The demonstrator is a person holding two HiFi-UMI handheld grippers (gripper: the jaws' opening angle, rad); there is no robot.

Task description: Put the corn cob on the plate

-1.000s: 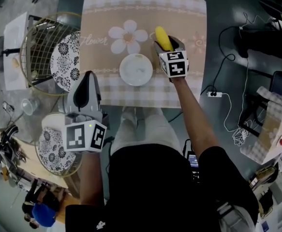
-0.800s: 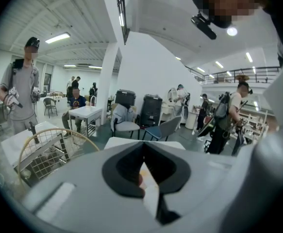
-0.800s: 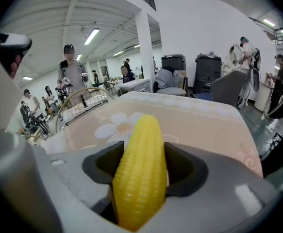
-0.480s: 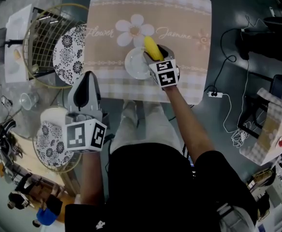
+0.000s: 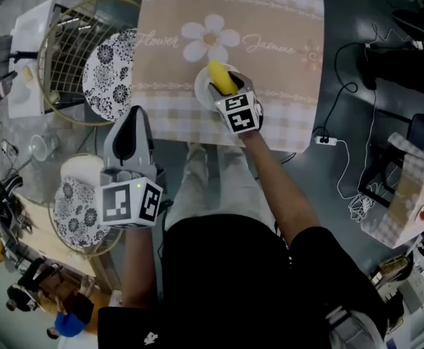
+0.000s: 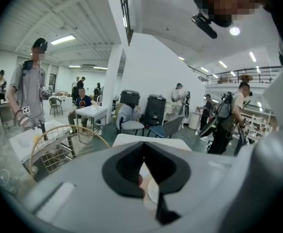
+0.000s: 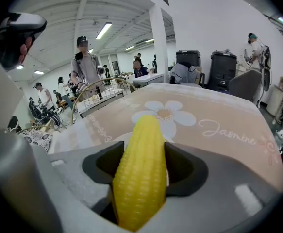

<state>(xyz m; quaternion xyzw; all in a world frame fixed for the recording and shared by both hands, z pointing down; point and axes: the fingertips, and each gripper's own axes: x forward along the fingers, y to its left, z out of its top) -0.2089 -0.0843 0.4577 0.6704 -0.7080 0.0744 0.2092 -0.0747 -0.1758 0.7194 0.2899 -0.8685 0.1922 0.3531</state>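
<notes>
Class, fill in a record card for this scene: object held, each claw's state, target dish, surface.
Object held: yellow corn cob
Right claw: closed on the yellow corn cob, tip pointing away, over the plate
Left claw: shut, empty, beside the table's near-left corner
Target dish: small round white plate, partly hidden under the cob; cob not yet released
Surface: beige checked tablecloth with a white daisy print
</notes>
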